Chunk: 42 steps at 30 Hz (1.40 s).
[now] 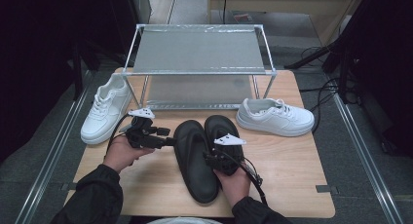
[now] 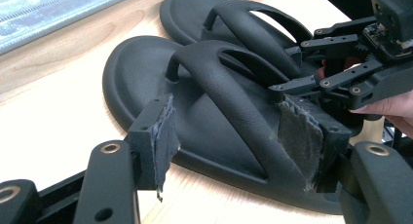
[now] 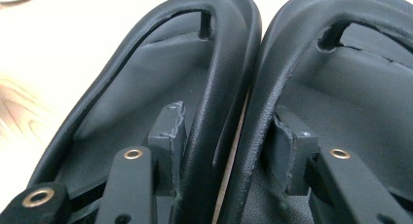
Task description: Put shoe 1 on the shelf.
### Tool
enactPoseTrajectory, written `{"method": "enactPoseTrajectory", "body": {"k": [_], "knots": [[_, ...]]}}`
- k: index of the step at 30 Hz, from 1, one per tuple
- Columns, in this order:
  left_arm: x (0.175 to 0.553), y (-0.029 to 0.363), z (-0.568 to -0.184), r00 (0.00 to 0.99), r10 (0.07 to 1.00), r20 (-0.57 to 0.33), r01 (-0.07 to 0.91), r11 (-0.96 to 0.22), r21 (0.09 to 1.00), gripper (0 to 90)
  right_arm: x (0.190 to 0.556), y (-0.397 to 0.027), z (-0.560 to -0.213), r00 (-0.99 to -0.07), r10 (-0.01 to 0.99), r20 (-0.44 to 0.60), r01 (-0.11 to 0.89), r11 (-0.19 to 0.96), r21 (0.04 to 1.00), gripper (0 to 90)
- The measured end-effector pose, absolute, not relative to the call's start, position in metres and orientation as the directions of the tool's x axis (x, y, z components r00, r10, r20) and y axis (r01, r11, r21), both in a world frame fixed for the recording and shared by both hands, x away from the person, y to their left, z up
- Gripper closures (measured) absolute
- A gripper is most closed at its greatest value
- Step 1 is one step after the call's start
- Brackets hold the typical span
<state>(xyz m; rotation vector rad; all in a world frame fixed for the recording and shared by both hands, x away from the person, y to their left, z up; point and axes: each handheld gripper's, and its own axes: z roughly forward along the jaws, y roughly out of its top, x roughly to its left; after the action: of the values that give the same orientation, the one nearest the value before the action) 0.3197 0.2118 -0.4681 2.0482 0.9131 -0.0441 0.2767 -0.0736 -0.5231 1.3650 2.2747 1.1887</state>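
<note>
The right gripper stands over the pair of black flip-flops, its jaws partly open with one pad inside each sandal's strap loop, so that the two inner straps lie side by side between the pads; the right pad seems to touch its strap, the left pad stands just beside the other, and no firm squeeze can be made out. The left gripper is level, pointing right at the left flip-flop, jaws wide open astride that sandal's strap, with the pads clear of it. The right flip-flop lies touching the left one along their inner edges; both rest at the middle of the desk, toes toward the far side. A white sneaker sits at the far left and another white sneaker at the right, just beyond the sandals. Behind them a two-tier shoe rack stands at the far edge
</note>
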Motion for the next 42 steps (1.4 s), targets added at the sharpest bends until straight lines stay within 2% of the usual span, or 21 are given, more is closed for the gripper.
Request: {"method": "enactPoseTrajectory", "body": {"k": [11,14,19,33,42], "knots": [[0.320,0.215,-0.466,0.726,0.599,-0.339,0.613,-0.339,0.714,38.9,0.277,-0.076,-0.521,-0.521,0.823,0.224,0.651,0.214,0.729,61.8],[0.320,0.215,-0.466,0.729,0.598,-0.332,0.609,-0.346,0.713,39.5,0.278,-0.078,-0.520,-0.515,0.823,0.239,0.661,0.204,0.722,68.9],[0.320,0.217,-0.462,0.737,0.600,-0.311,0.586,-0.338,0.736,42.7,0.277,-0.082,-0.517,-0.515,0.820,0.250,0.655,0.188,0.732,75.4],[0.313,0.225,-0.460,0.735,0.611,-0.293,0.579,-0.341,0.740,42.2,0.288,-0.090,-0.505,-0.534,0.800,0.272,0.656,0.190,0.730,76.5],[0.300,0.240,-0.460,0.709,0.641,-0.295,0.592,-0.313,0.743,42.4,0.301,-0.085,-0.493,-0.579,0.767,0.277,0.635,0.211,0.743,76.6]]}}
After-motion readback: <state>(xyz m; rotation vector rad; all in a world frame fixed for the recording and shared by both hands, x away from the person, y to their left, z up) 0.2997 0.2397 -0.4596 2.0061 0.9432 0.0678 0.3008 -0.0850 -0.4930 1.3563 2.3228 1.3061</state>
